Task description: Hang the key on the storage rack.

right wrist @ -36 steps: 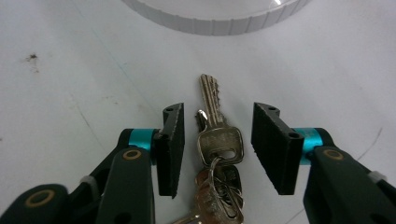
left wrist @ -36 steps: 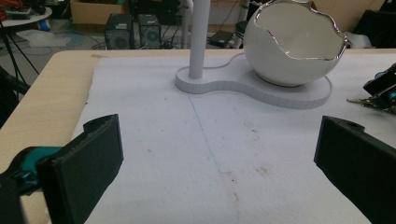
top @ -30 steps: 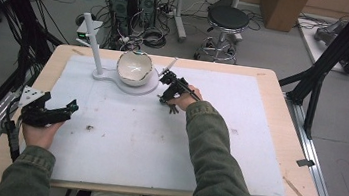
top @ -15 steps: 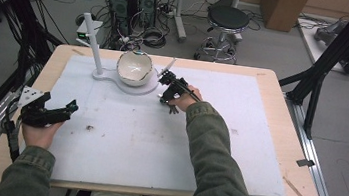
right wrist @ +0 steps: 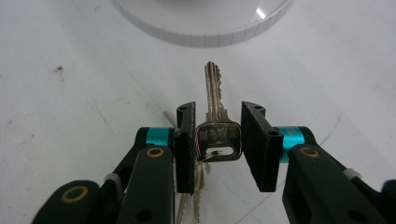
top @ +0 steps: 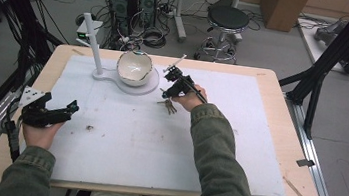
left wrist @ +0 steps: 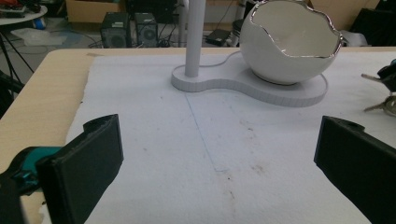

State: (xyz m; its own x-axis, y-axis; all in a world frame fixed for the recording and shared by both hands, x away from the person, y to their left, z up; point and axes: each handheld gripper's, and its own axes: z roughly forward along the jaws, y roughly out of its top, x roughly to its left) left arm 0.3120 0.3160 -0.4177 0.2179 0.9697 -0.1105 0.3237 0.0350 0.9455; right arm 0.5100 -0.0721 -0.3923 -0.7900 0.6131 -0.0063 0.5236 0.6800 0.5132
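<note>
In the right gripper view, the right claw is clenched on the head of a key — its pads press the head's two flat edges. The key's long axis runs straight out along the jaws, its toothed blade pointing towards the white stand base. Further keys of the bunch hang beneath, near the white mat on the surface. The left claw is released, well apart — nothing lies between its jaws.
</note>
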